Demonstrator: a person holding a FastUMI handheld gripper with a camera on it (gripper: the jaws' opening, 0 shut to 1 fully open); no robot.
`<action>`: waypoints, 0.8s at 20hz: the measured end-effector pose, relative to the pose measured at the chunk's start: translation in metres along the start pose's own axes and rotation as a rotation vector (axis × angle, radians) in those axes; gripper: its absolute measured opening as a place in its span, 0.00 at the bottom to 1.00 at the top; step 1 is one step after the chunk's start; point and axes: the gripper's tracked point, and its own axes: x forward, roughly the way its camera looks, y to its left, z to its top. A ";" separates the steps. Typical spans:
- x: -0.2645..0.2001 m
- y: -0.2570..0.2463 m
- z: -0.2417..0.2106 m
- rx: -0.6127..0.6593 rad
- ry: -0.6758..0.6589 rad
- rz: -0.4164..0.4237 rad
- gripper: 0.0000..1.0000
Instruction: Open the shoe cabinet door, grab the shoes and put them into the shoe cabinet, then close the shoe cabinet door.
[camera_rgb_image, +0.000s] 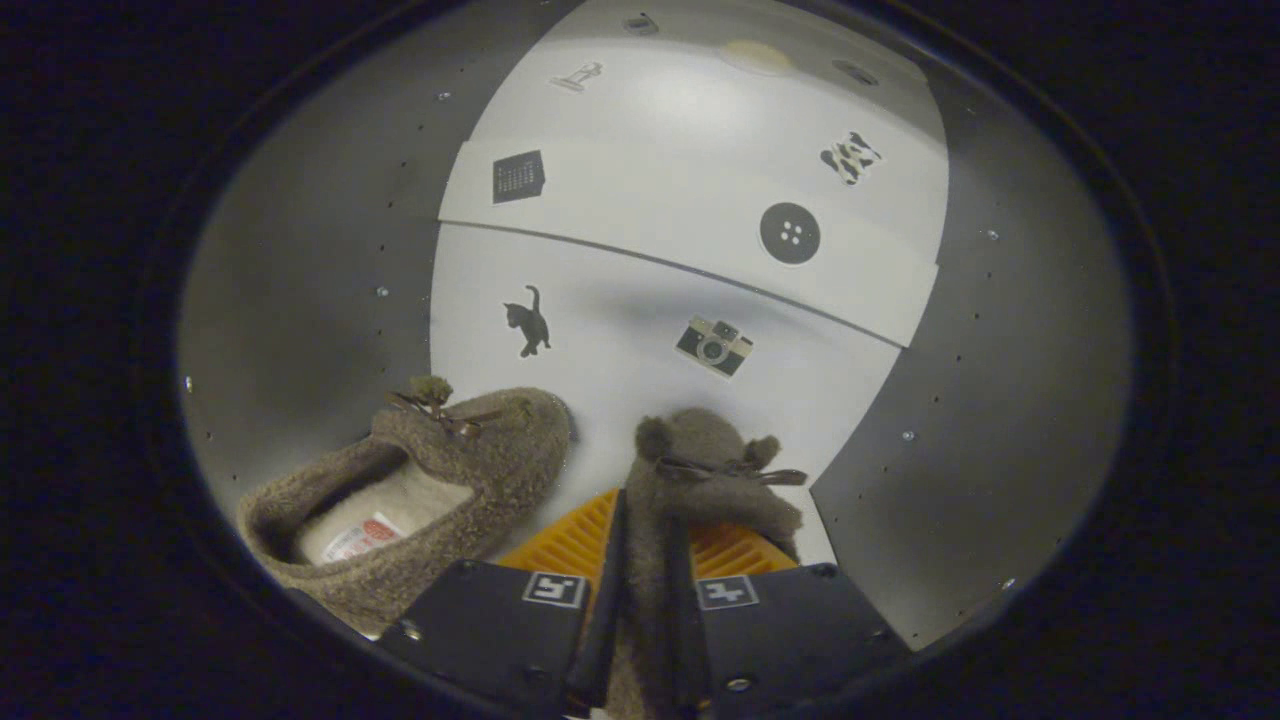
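1. Claw (645, 590) fingers are clamped together on the fuzzy upper of one brown slipper (700, 470), which sits between them with its toe pointing ahead into the shoe cabinet (300, 300). The hold takes only a fold of soft fabric, so the slipper could slide out if it is swung or jolted.
2. Second slipper (420, 500) already lies on the cabinet floor (620, 360), just left of the held one and near the left wall. A careless set-down could land the held slipper on top of it or nudge it askew.
3. Releasing too near the front edge of the cabinet floor could leave a heel overhanging, and the door would then catch on it when closed.
4. Bow (735, 470) on the held slipper could snag on the fingers as they part.
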 end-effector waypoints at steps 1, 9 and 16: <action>-0.002 0.004 -0.001 0.015 0.004 0.006 0.34; -0.064 0.010 0.004 0.092 -0.009 0.004 0.71; -0.168 0.015 0.013 0.151 -0.041 0.010 0.96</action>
